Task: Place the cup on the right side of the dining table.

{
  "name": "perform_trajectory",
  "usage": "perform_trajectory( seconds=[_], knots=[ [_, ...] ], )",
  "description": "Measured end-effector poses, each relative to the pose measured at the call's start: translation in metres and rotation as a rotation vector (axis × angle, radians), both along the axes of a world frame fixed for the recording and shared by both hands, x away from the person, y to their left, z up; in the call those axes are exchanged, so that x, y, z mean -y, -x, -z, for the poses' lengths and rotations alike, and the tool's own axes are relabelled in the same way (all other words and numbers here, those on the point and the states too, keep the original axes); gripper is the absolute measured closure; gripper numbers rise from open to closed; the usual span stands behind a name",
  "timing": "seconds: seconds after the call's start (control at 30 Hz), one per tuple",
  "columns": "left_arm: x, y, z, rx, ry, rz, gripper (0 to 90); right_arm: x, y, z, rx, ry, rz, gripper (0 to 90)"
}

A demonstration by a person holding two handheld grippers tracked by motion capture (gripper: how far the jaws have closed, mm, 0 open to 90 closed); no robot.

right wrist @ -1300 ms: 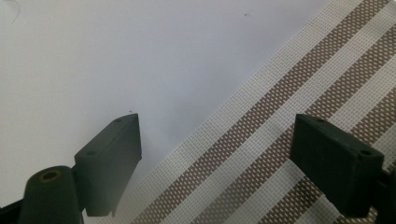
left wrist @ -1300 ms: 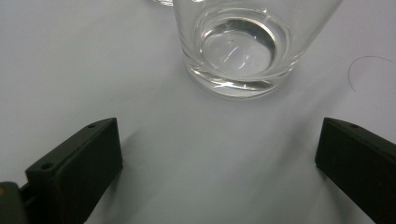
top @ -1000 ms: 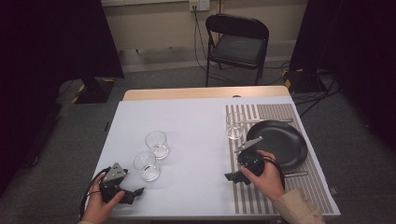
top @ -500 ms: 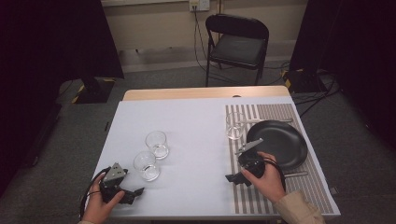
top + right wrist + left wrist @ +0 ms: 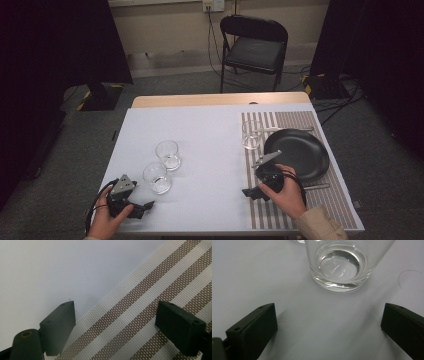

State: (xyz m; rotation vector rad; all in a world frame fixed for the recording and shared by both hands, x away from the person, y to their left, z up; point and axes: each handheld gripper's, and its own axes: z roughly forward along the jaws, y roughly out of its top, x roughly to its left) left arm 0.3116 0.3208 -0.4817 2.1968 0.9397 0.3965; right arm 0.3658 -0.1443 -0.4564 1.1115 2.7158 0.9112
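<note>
The left gripper (image 5: 145,205) sits near the front left corner of the table (image 5: 210,125), and its jaws are spread wide with nothing between them. Right in front of it stands the near glass (image 5: 157,177), close to the front edge on the left side of the table. In the left gripper view this near glass (image 5: 342,262) is just ahead of the open jaws and lined up with the gap, but not touching them. It is clear, empty and upright, with a thick heavy bottom. It looks hard and smooth, so it is likely slippery, and it can break if it tips or gets knocked. A good place to hold it is probably low on its round side, one jaw on each side, with a soft, steady squeeze. A second glass (image 5: 168,154) stands just behind it, so the jaws need to stay clear of that one. Farther right, a striped mat (image 5: 295,210) covers the right side of the table. On it are a third glass (image 5: 251,135) and a black plate (image 5: 300,152), near the back of the mat. The right gripper (image 5: 250,193) rests at the left edge of the mat, near the front edge of the table. Its jaws are open too and hold nothing.
</note>
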Motion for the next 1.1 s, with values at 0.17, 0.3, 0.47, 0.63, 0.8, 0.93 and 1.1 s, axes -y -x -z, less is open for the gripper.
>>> perform_trajectory(
  seconds=[0.17, 0.3, 0.47, 0.63, 0.8, 0.93, 1.1],
  knots=[
    [0.0, 0.0, 0.0, 0.003, -0.005, 0.004, 0.0, 0.0, 0.002, 0.001, 0.019, 0.008, -0.015, 14.6],
    [0.0, 0.0, 0.0, 0.005, -0.006, 0.004, 0.0, 0.001, 0.003, 0.003, 0.04, 0.001, -0.024, 14.5],
    [0.0, 0.0, 0.0, 0.003, -0.005, 0.004, 0.0, 0.002, 0.006, 0.005, 0.061, -0.005, -0.036, 13.4],
    [0.0, 0.0, 0.0, 0.003, -0.005, 0.004, 0.0, 0.002, 0.012, 0.009, 0.124, 0.002, -0.045, 13.4],
    [0.0, 0.0, 0.0, 0.001, -0.003, 0.003, 0.0, -0.001, 0.017, 0.011, 0.17, 0.034, -0.054, 12.4],
    [0.0, 0.0, 0.0, 0.0, -0.001, 0.001, 0.0, 0.0, 0.018, 0.012, 0.173, 0.025, -0.062, 12.4],
    [0.0, 0.0, 0.0, 0.0, 0.0, 0.0, 0.0, 0.001, 0.019, 0.013, 0.184, 0.012, -0.055, 12.4]
  ],
)
